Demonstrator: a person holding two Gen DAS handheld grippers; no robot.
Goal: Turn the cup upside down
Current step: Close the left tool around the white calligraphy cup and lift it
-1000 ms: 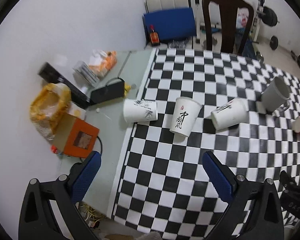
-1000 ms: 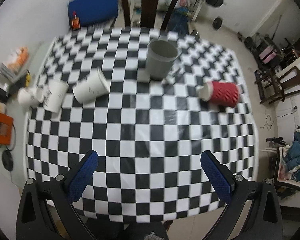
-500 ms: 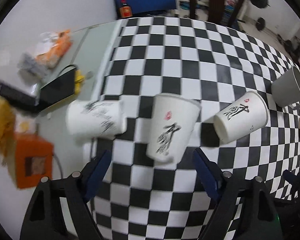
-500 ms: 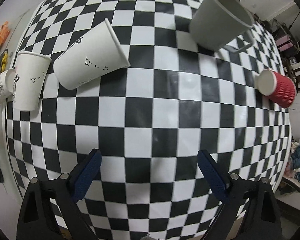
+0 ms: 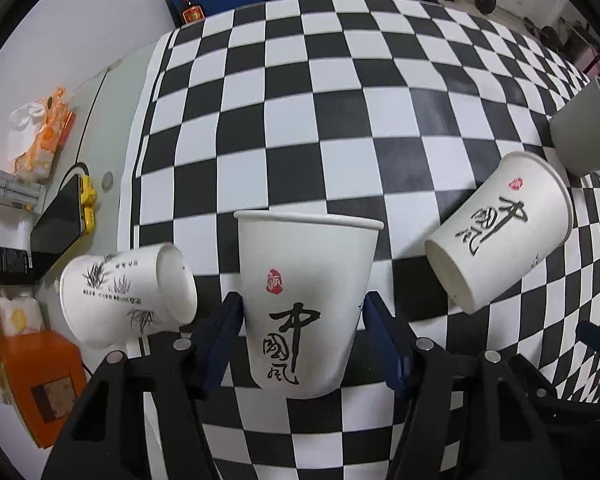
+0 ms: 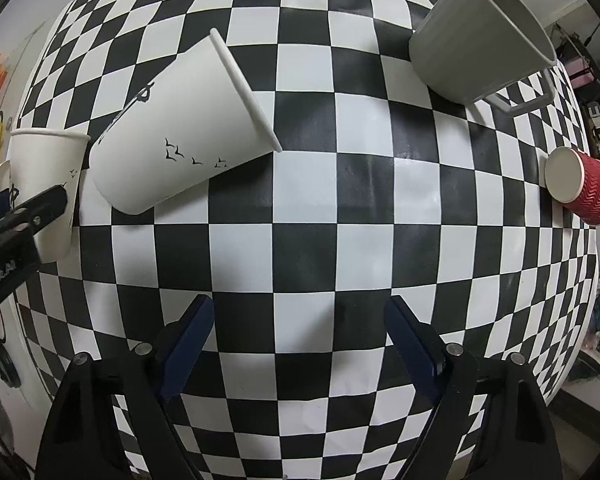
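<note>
Left gripper (image 5: 302, 332): level with the desk, jaws set either side of the upright paper cup (image 5: 306, 304), blue pads just beside its wall; contact cannot be told. Tipped cup (image 5: 128, 294) to its left, another tipped cup (image 5: 500, 232) to its right. Right gripper (image 6: 298, 344): jaws wide apart, holding nothing, above the checkered desk (image 6: 340, 200). Grey mug (image 6: 484, 36) and red cup (image 6: 584, 186) far right.
</note>
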